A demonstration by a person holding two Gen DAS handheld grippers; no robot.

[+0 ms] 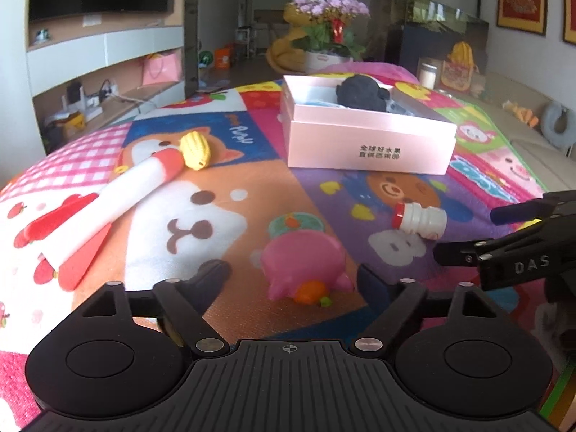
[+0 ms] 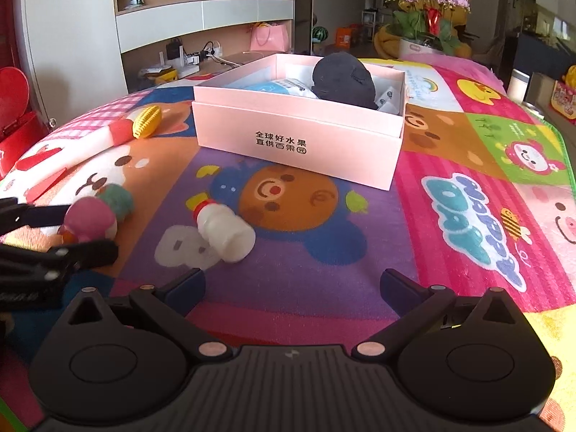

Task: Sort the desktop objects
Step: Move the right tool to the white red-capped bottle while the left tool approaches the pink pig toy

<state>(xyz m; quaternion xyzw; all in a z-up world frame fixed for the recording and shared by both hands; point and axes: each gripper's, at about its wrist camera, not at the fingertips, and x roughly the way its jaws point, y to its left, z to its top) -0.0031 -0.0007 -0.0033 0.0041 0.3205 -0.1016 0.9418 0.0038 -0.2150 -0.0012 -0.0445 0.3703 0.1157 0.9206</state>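
A pink pig toy (image 1: 302,270) with an orange carrot lies on the cartoon play mat (image 1: 223,194), between the fingers of my left gripper (image 1: 291,275). The jaws stand open, with a gap on the pig's left side. From the right wrist view the pig (image 2: 90,219) sits inside the left gripper (image 2: 91,231). A white bottle with a red cap (image 2: 225,232) lies on its side just ahead and left of my open, empty right gripper (image 2: 293,280). The pink box (image 2: 298,136) beyond it holds a black plush (image 2: 343,81) and a blue-white packet.
A yellow corn toy (image 1: 195,149) and a white-and-red foam rocket (image 1: 118,201) lie at the mat's left. The right gripper (image 1: 478,232) juts in from the right near the bottle (image 1: 419,221). A flower pot (image 1: 329,28) stands behind the box (image 1: 367,144).
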